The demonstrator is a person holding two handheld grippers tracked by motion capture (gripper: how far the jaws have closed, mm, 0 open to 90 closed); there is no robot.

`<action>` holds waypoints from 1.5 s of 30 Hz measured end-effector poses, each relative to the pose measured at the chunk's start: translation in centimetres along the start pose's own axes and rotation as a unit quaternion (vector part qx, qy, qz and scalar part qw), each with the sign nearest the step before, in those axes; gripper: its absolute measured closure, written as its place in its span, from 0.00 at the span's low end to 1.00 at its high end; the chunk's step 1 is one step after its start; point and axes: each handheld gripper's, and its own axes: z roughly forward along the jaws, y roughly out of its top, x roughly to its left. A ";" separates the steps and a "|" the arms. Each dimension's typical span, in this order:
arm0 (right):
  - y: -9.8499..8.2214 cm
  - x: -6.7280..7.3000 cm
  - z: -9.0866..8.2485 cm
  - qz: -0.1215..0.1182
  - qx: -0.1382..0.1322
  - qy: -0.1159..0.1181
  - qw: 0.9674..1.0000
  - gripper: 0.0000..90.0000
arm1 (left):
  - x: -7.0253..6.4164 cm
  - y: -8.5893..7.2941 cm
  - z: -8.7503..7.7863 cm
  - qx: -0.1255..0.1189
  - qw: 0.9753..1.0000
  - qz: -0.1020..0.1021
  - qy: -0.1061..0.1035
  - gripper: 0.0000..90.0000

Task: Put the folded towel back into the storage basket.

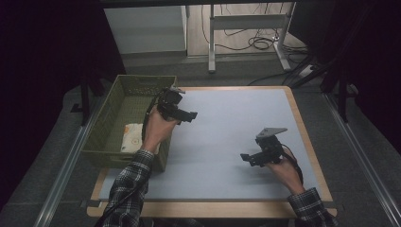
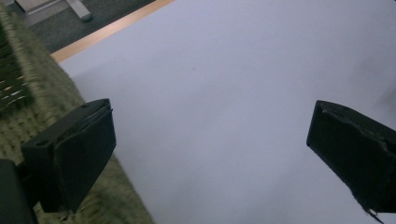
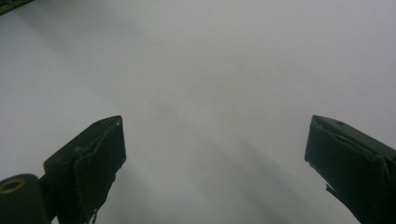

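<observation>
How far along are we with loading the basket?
Done, it seems: one pale packet lies in the green basket. In hand: nothing; the left tongs, beside the basket's rim, and the right tongs, over the bare white mat, both gape open. Left: no loose items are visible on the mat.

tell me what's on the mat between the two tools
Nothing: in the high view the pale mat is bare between the left tool by the green basket and the right tool. Both stand open and empty.
</observation>
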 end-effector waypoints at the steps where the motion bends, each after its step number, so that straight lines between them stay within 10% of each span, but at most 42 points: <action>1: -0.3 -0.2 -0.2 0.005 -0.001 -0.001 1.000 0.06 | -0.5 0.1 0.2 -0.001 1.000 0.004 -0.002 0.02; 13: -3.0 -1.2 -1.8 0.021 -0.006 -0.018 1.000 0.06 | -5.7 -0.2 2.6 -0.007 0.998 0.046 -0.036 0.01; 25: -5.5 -0.9 -2.4 0.022 0.001 -0.035 0.999 0.06 | -9.7 -4.8 5.0 -0.011 0.996 0.054 -0.074 0.00; 45: -6.5 0.0 -2.4 0.000 0.010 -0.057 0.998 0.06 | -10.2 -12.9 5.9 0.019 0.998 0.041 -0.043 0.01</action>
